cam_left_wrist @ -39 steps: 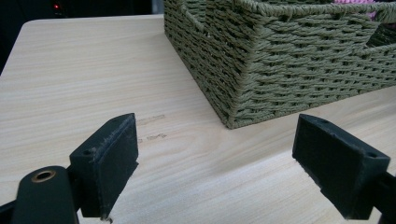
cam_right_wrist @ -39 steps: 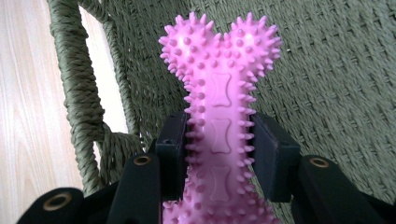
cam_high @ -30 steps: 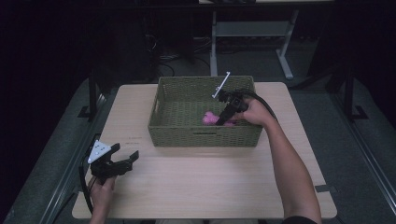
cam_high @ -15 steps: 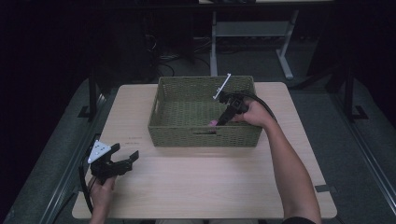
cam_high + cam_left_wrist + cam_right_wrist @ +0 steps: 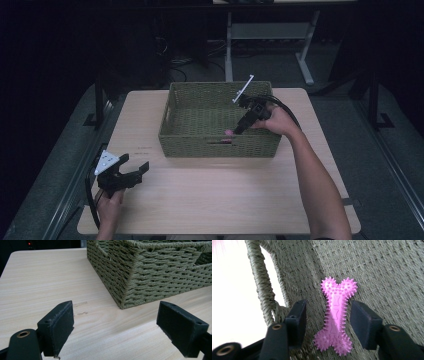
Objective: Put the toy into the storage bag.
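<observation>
Since the earlier frames, little has shifted on the left of the high view, while on the right a pink toy has been let go inside the basket.

At the far left, the left gripper (image 5: 134, 171) sits where it was, low over the near-left part of the table (image 5: 210, 200), held by the person's left hand (image 5: 110, 205). Its jaws stand wide apart with nothing between them; in the left gripper view (image 5: 115, 330) they frame bare wood, with the near corner of the woven green basket (image 5: 150, 272) just beyond.

In the middle, the basket (image 5: 200, 95) stands on the far half of the table, unmoved.

Toward the right, the right gripper (image 5: 241, 127) reaches down into the basket by its near wall, close to the right end, as before. A second ago it was clamped on the pink spiked bone toy (image 5: 228, 133); its jaws have just been opening. In the right gripper view the right gripper (image 5: 328, 315) shows a gap on each side of the bone toy (image 5: 336, 315), so the pads no longer press on it. That toy lies flat on the basket's woven floor between the parted jaws, close to the wall with the handle cut-out (image 5: 260, 282). The person's right hand (image 5: 277, 120) holds this gripper above the basket's right rim.
</observation>
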A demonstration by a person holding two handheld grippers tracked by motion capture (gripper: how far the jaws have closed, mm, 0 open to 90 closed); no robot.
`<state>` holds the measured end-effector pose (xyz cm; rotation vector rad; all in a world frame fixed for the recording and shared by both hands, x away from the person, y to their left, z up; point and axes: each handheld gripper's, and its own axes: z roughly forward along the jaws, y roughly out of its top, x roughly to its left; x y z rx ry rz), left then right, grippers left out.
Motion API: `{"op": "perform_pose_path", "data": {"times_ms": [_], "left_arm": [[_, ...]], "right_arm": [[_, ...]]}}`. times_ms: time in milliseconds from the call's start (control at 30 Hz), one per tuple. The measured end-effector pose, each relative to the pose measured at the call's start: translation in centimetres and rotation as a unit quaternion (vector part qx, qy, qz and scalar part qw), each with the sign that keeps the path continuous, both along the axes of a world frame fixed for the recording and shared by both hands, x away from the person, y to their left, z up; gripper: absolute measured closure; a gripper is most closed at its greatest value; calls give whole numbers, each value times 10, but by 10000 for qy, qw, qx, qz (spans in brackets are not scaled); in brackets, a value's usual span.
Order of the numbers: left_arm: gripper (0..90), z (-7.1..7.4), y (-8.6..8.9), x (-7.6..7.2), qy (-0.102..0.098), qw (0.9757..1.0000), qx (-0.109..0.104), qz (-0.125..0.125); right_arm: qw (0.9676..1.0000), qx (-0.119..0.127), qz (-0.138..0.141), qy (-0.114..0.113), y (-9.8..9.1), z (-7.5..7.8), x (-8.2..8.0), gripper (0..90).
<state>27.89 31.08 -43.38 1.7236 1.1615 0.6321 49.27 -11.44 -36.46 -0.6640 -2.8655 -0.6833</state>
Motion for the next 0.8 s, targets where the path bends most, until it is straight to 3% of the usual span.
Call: {"op": "perform_pose_path", "data": {"times_ms": [467,800], "left_arm": [[139,0,-1,0,3,10000,6,-2],[138,0,0,0,4,10000,13,2]], "right_arm": [[9995,136,-240,-176,-15,20,-7,425],[9992,176,-241,-252,-18,30,-15,410]]}}
